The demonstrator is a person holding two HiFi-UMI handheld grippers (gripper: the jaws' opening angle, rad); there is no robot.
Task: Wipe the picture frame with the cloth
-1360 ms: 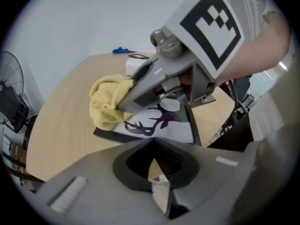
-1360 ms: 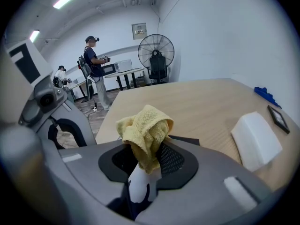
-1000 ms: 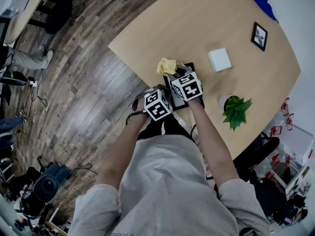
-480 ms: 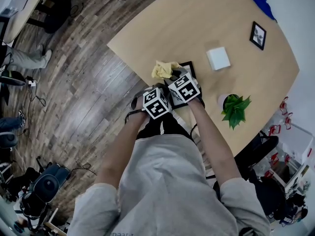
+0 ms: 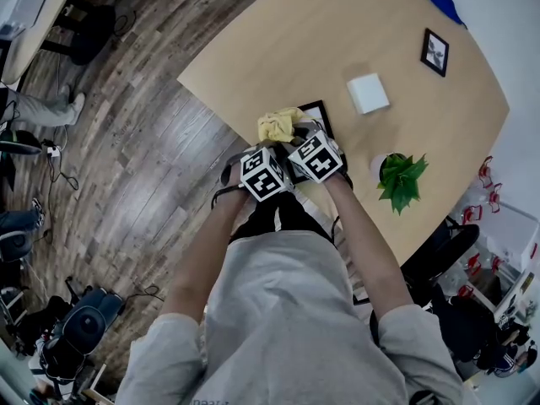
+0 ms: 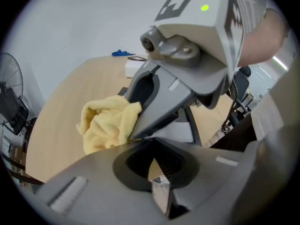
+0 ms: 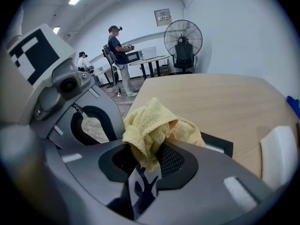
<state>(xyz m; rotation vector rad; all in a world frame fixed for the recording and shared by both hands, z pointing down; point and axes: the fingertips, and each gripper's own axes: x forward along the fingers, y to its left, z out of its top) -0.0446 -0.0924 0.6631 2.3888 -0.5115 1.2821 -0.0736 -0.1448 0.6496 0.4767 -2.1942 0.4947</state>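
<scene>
Two grippers were held close side by side over the near edge of the light wooden table (image 5: pixel 380 24), where the picture frame (image 5: pixel 319 115) was laid flat. Only the far end of the frame was seen, a black, straight-edged rectangle with a square corner. Its long axis appeared to be set away from the person, the far short edge pointed towards a white box (image 5: pixel 368 93), while the rest was covered by the marker cubes. The cloth (image 7: pixel 150 125), a soft yellow terry piece bunched into loose folds, was clamped between the closed jaws of the right gripper (image 7: pixel 143 161). It was pushed up in a crumpled mound above the ribbed dark pads. Beyond the mound a black corner of the frame was seen, and a dark printed pattern was glimpsed in the slit below the jaws. The jaws of the left gripper (image 6: pixel 156 165) were drawn nearly together on a thin pale edge, taken to be the near side of the frame. In that view the cloth was seen just beyond them, pinched in the other gripper's smooth grey jaws. Further off on the table, well apart from the work, a small black-framed picture (image 5: pixel 435 51) and a green potted plant (image 5: pixel 400 180) were placed.
</scene>
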